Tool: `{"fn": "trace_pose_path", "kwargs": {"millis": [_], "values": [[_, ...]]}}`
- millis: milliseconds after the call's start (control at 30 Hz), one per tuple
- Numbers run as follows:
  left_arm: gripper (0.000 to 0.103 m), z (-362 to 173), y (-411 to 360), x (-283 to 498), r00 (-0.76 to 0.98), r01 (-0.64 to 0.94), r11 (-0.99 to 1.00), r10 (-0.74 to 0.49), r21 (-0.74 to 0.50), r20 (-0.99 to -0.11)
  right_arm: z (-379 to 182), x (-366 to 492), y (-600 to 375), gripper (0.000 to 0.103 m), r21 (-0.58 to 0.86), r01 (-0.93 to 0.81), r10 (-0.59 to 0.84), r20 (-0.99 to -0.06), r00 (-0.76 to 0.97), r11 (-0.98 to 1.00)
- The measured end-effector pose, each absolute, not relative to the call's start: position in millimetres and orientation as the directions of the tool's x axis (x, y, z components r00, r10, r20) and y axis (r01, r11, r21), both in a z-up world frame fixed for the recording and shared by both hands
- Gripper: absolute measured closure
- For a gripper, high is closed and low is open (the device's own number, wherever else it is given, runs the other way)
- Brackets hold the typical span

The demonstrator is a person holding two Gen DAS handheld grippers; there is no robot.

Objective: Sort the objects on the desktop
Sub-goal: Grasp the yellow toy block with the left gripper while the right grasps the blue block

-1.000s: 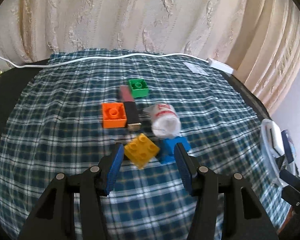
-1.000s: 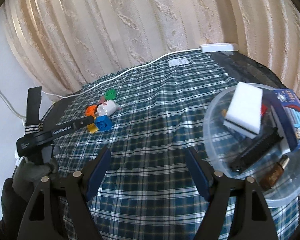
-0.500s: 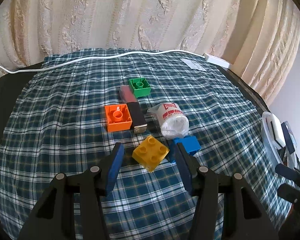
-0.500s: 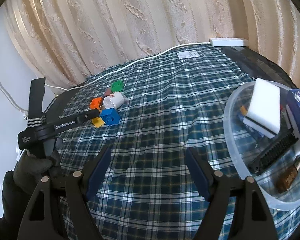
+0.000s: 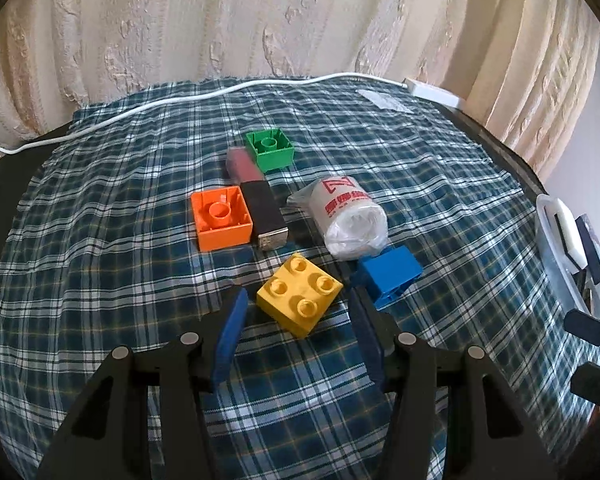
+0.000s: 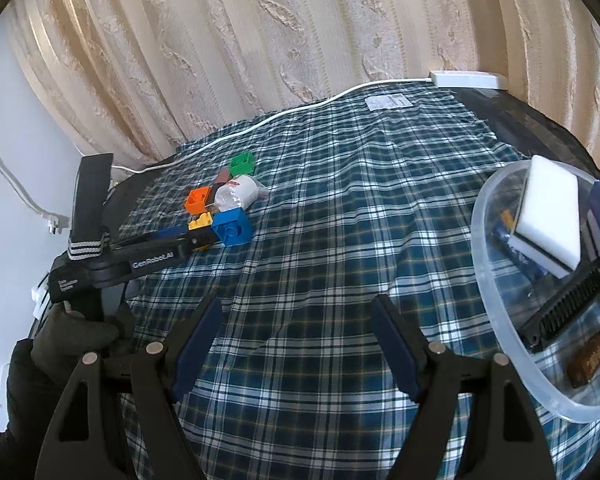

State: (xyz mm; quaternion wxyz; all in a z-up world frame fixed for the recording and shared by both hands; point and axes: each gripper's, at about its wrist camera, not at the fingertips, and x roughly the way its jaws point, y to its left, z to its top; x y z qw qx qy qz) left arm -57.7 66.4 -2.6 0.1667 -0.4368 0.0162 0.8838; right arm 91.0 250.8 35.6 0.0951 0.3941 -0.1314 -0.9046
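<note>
Right now the left gripper hangs with fingers released, the yellow four-stud plastic brick just ahead between their tips, turned cornerwise; I'd square up to its flat sides before clenching.

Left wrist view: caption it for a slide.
Open left gripper fingers flank a yellow brick on plaid cloth.

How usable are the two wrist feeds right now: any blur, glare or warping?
Left wrist: sharp; yellow brick crisp, soft shadows, table edges bowed by fisheye. Right wrist: sharp too; daylight glare on the clear tub rim and white sponge, left tool small but legible, corners vignetted black.
</note>
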Motion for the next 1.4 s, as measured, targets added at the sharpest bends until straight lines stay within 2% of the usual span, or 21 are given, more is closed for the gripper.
{"fn": "trace_pose_path", "kwargs": {"millis": [233,267,300,800,867,933,1200,1400], "values": [[0.047,-4,66,-59,-0.574,-0.305,-0.945,0.283,-0.120,-0.769,33,81,239,0.023,0.318,0.101,-0.305,-0.699,-0.647,-0.943],[0.049,-4,66,-60,-0.575,-0.306,-0.945,0.282,-0.118,-0.768,34,80,238,0.023,0.317,0.104,-0.307,-0.700,-0.645,-0.943],[0.056,-4,66,-60,-0.575,-0.307,-0.945,0.282,-0.117,-0.768,34,78,236,0.023,0.313,0.109,-0.307,-0.701,-0.644,-0.943],[0.056,12,39,-48,-0.632,-0.229,-0.955,0.292,-0.187,-0.718,30,28,206,0.023,0.234,0.168,-0.288,-0.748,-0.599,-0.958],[0.056,14,33,-49,-0.640,-0.212,-0.957,0.288,-0.197,-0.712,27,18,200,0.031,0.228,0.182,-0.291,-0.757,-0.585,-0.957],[0.056,15,27,-49,-0.642,-0.200,-0.957,0.290,-0.211,-0.709,25,9,193,0.034,0.221,0.200,-0.297,-0.759,-0.579,-0.955],[0.056,19,22,-46,-0.675,-0.155,-0.974,0.226,-0.164,-0.702,19,-20,168,0.039,0.179,0.238,-0.286,-0.770,-0.570,-0.955],[0.056,17,21,-46,-0.675,-0.141,-0.978,0.207,-0.151,-0.708,11,-34,159,0.049,0.157,0.239,-0.268,-0.785,-0.559,-0.958]]}}
